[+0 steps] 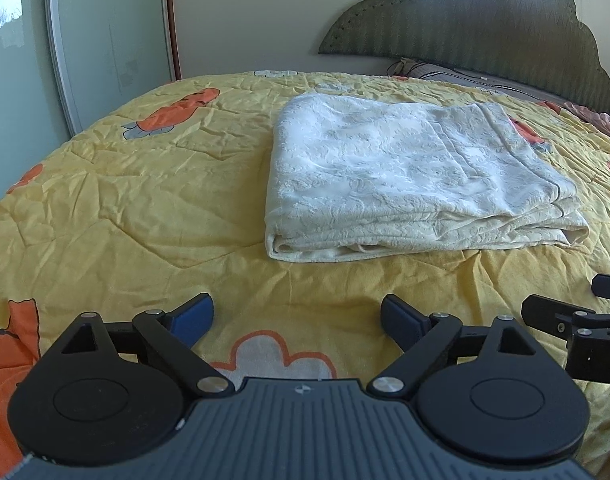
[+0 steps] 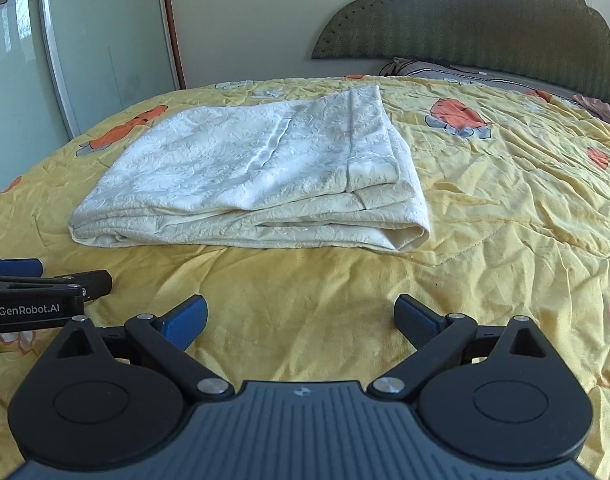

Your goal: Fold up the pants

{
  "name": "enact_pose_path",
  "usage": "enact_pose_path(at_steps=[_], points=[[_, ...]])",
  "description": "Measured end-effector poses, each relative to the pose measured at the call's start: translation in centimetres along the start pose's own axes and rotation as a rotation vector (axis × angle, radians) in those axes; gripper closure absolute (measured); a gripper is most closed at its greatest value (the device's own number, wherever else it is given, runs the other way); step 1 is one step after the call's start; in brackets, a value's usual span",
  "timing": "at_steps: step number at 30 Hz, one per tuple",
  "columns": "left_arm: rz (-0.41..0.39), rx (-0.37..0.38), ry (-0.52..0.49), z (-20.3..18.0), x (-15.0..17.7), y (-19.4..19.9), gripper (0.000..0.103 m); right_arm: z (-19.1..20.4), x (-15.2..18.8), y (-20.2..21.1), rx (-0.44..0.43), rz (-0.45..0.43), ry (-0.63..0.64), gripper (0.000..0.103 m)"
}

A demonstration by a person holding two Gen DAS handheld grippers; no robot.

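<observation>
Cream-white textured pants (image 1: 417,176) lie folded into a thick rectangle on the yellow bedspread (image 1: 145,184). In the right wrist view the same pants (image 2: 257,184) sit left of centre, their layered fold edge facing me. My left gripper (image 1: 297,320) hovers over the bedspread short of the bundle, open wide, nothing between its blue pads. My right gripper (image 2: 301,320) is likewise open and empty, a little nearer than the pants. Each gripper shows in the other's view: the right gripper (image 1: 577,320) at the right edge, the left gripper (image 2: 45,280) at the left edge.
The bedspread (image 2: 505,200) has orange carrot and flower prints. A green padded headboard (image 1: 485,32) and a pillow (image 1: 445,72) stand at the far right. A glass wardrobe door (image 1: 105,40) runs along the far left beyond the bed edge.
</observation>
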State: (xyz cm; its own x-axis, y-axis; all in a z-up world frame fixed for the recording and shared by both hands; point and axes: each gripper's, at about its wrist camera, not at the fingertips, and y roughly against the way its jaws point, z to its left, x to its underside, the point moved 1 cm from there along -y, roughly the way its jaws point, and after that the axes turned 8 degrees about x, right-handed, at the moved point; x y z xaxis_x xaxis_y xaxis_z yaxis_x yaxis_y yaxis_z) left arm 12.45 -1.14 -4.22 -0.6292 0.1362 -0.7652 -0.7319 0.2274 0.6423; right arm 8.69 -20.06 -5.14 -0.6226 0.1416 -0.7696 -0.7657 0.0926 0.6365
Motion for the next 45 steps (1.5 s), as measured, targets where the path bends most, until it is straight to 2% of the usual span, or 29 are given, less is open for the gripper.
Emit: enact_pose_path(at_steps=[12, 21, 25, 35, 45], points=[[-0.014, -0.013, 0.031, 0.27, 0.52, -0.01, 0.002, 0.72, 0.25, -0.35, 0.029, -0.002, 0.042, 0.0], [-0.016, -0.013, 0.03, 0.35, 0.55, -0.06, 0.001, 0.27, 0.2, -0.34, 0.012, -0.007, 0.017, 0.0], [-0.016, -0.01, 0.035, 0.37, 0.55, -0.04, 0.001, 0.79, 0.23, -0.48, 0.039, 0.0, 0.053, 0.0], [-0.017, -0.01, 0.036, 0.35, 0.56, -0.06, 0.001, 0.61, 0.12, -0.71, 0.092, 0.001, 0.008, 0.0], [-0.017, -0.011, 0.036, 0.36, 0.59, -0.06, 0.001, 0.61, 0.11, -0.7, 0.089, 0.001, 0.011, 0.0]])
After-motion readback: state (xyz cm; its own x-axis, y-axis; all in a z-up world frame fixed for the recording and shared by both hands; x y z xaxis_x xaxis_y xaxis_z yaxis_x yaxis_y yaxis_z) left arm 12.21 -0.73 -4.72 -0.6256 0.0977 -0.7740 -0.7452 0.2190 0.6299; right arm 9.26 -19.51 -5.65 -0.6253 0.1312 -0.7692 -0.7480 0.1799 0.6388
